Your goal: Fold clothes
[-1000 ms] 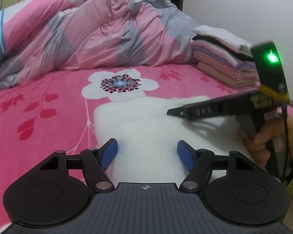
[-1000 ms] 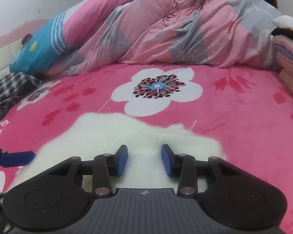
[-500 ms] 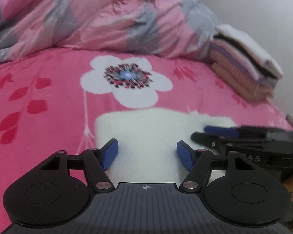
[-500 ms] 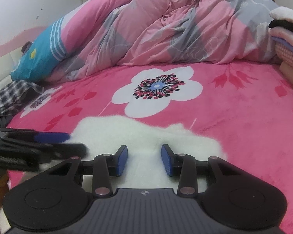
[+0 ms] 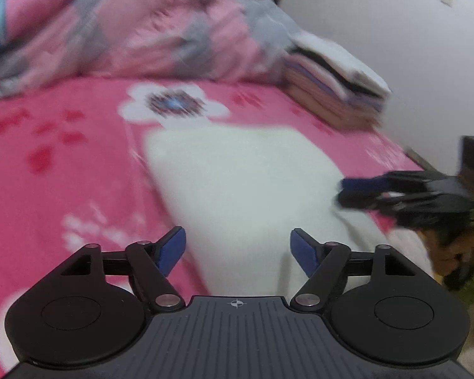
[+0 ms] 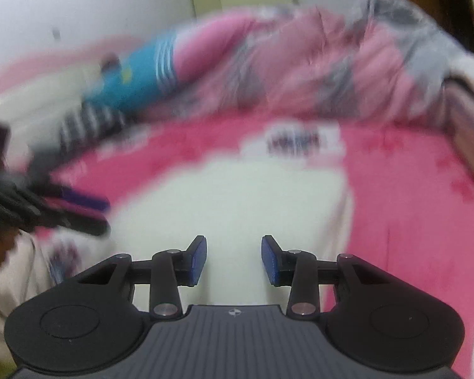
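A white fleece garment lies flat on the pink floral bedsheet. My left gripper hovers over its near left part with its jaws opening; nothing is pinched between the blue pads. My right gripper is over the near right part of the same garment, its pads apart with only fleece showing below the gap. Each gripper shows in the other's view: the right gripper at the garment's right edge, the left gripper at its left edge. Both views are blurred.
A stack of folded clothes stands at the bed's far right by the wall. A rumpled pink and grey duvet fills the back. A blue pillow and a checked cloth lie at the far left.
Both hands have moved and the views are now smeared. More of the white garment shows ahead of each gripper. The left jaws stand wider than before.
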`<state>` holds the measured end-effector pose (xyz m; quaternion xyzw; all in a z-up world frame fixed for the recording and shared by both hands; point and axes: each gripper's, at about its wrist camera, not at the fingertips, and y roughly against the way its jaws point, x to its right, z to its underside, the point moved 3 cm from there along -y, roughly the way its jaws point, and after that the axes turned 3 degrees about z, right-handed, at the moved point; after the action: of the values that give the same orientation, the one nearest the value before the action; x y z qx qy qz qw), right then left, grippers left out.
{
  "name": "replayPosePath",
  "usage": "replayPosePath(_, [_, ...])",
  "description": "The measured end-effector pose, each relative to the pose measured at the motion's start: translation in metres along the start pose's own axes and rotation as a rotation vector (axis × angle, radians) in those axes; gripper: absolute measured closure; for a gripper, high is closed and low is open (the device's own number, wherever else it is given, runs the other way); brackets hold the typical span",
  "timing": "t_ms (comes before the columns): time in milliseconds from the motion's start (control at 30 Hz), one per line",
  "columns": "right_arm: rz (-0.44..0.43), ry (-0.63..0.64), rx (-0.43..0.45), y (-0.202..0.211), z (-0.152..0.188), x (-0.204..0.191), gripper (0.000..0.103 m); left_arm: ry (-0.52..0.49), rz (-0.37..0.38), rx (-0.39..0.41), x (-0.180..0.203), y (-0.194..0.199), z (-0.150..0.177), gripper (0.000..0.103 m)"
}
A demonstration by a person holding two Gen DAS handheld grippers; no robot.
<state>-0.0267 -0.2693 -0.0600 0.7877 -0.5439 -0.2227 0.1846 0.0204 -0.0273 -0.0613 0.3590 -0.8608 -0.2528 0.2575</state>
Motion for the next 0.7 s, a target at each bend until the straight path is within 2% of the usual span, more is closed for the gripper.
replayPosePath(67, [0.038, -0.050, -0.006, 0.001, 0.004, 0.004, 0.065, 0.031, -0.020, -0.054, 0.000, -0.018, 0.008, 0.027])
replayPosePath(100, [0.063, -0.075, -0.008, 0.004, 0.001, 0.004, 0.065, 0.044, -0.021, -0.055, -0.001, -0.020, 0.008, 0.026])
replayPosePath(167, [0.124, -0.032, 0.032, 0.025, -0.008, -0.009, 0.065, 0.047, -0.021, -0.045, -0.001, -0.019, 0.006, 0.026])
replayPosePath(200, [0.132, 0.003, 0.058, 0.035, -0.011, -0.016, 0.065, 0.041, -0.025, -0.044, -0.001, -0.018, 0.006, 0.026])
replayPosePath(267, [0.094, 0.042, 0.069, 0.045, -0.008, -0.023, 0.065, 0.030, -0.031, -0.049, -0.001, -0.020, 0.008, 0.025])
replayPosePath(367, [0.172, 0.069, -0.009, 0.023, 0.012, -0.017, 0.065, 0.025, -0.035, -0.057, 0.002, -0.023, 0.012, 0.023])
replayPosePath(400, [0.198, 0.078, -0.035, 0.016, 0.019, -0.014, 0.056, 0.017, -0.037, -0.061, 0.004, -0.022, 0.014, 0.023])
replayPosePath(433, [0.222, 0.086, -0.056, 0.011, 0.024, -0.013, 0.056, 0.005, -0.048, -0.063, 0.007, -0.022, 0.015, 0.023])
replayPosePath(533, [0.261, 0.073, -0.008, 0.024, 0.009, -0.022, 0.066, -0.027, -0.077, -0.067, 0.013, -0.020, 0.015, 0.022])
replayPosePath(567, [0.270, 0.072, 0.009, 0.029, 0.004, -0.026, 0.067, -0.032, -0.083, -0.070, 0.014, -0.021, 0.015, 0.021])
replayPosePath(667, [0.224, 0.136, 0.096, 0.038, -0.005, -0.046, 0.069, -0.042, -0.104, -0.076, 0.018, -0.022, 0.014, 0.020])
replayPosePath(700, [0.183, 0.157, 0.113, 0.036, -0.005, -0.051, 0.069, -0.047, -0.113, -0.072, 0.020, -0.021, 0.015, 0.020])
